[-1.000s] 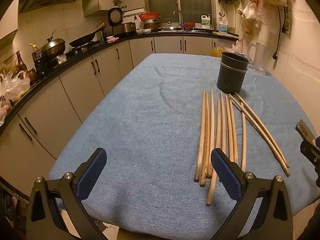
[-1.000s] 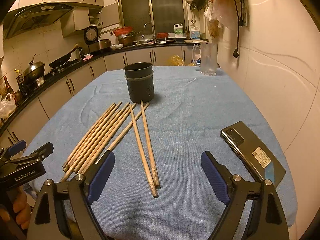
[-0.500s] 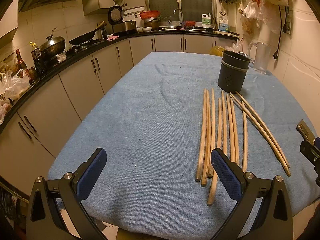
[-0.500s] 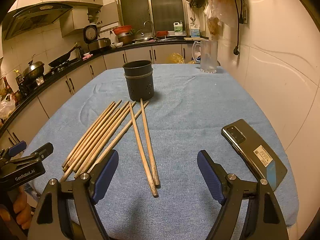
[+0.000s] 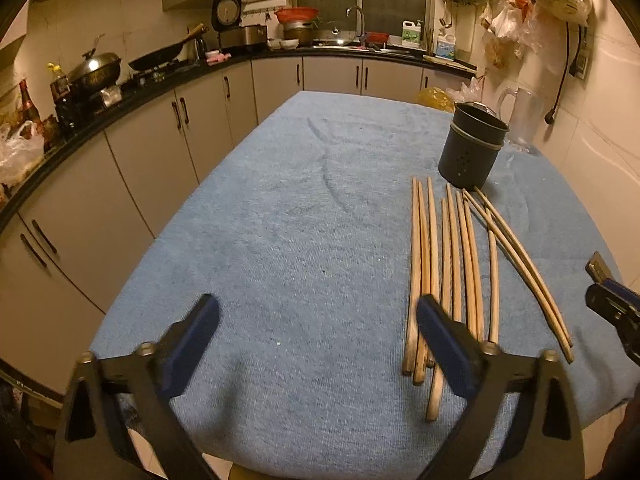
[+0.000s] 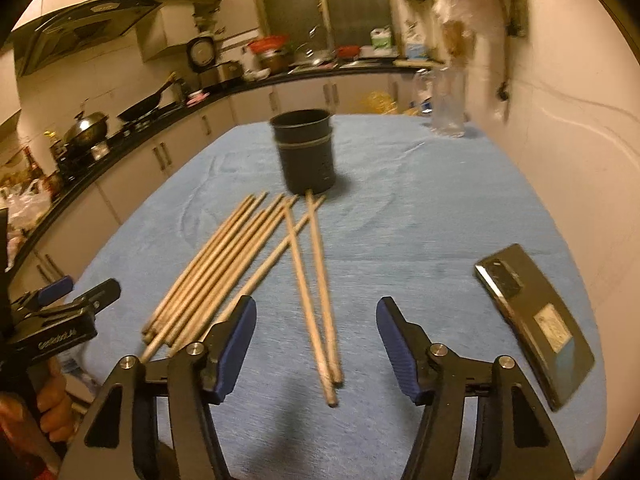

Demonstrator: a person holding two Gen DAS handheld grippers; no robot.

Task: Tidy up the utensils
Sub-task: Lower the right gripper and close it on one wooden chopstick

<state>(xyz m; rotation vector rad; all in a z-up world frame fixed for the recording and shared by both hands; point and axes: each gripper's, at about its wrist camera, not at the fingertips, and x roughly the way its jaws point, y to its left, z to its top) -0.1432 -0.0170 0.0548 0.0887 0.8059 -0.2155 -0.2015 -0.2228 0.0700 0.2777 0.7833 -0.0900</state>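
Several wooden chopsticks [image 5: 448, 264] lie side by side on the blue cloth [image 5: 300, 220], pointing at a dark perforated holder [image 5: 472, 148] that stands upright behind them. My left gripper [image 5: 316, 332] hovers at the near edge with its jaws closing on nothing. Its right finger [image 5: 440, 340] covers the near ends of the leftmost sticks. My right gripper [image 6: 316, 340] has its jaws closing too. A separate pair of chopsticks [image 6: 320, 292] lies below the gap, and the pads are clear of them. The main bundle [image 6: 224, 264] is to its left, the holder [image 6: 306, 152] beyond.
A dark phone [image 6: 532, 320] lies on the cloth at the right near the wall. A clear jug [image 6: 446, 104] stands at the far right corner. A hand [image 6: 52, 408] holds the left gripper [image 6: 60, 312] at the table's left edge. Kitchen counters run along the left and back.
The right jaws have narrowed markedly, and that view has swung and gone blurred. The left jaws have narrowed a little, and the left gripper has shifted slightly toward the chopsticks.
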